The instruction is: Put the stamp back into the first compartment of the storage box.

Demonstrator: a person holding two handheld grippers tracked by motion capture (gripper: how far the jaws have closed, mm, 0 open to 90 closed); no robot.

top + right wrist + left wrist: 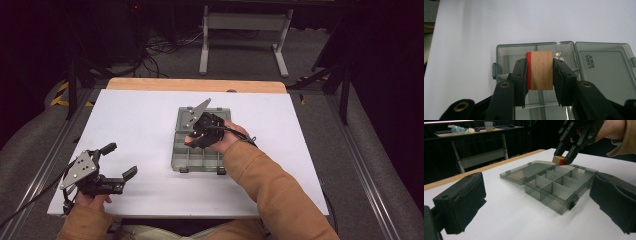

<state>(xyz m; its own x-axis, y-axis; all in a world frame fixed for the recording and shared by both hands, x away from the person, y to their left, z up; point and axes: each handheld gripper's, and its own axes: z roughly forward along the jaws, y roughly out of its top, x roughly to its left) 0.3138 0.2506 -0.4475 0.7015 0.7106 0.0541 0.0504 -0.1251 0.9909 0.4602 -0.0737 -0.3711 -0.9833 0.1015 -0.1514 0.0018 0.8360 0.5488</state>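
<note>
Block clamped above the open organiser box

Left gripper parked well to the left of the organiser box, near the front edge of the white tabletop, held in a hand entering from the bottom. Jaws wide apart, nothing between them; seen in the left gripper view as two black pads framing the box from afar.

Smoky grey plastic box at mid-tabletop, lid swung fully open and lying flat beside the tray. Tray split by thin walls into several small compartments, those in sight bare. Latch tabs along the front wall of the box.

Right gripper poised over the box, at the far end of the tray next to the lid hinge. Jaws clamped on a wooden block, pale wood with one red face; pads pressed flat on two opposite sides, the red face against one pad. Block held clear above the box rather than resting in it, as seen in the left gripper view; exact compartment beneath it hard to tell. Hand and tan sleeve reaching in from the right of the box.

Beyond the box, the wooden far edge of the tabletop, then dark floor.
</note>
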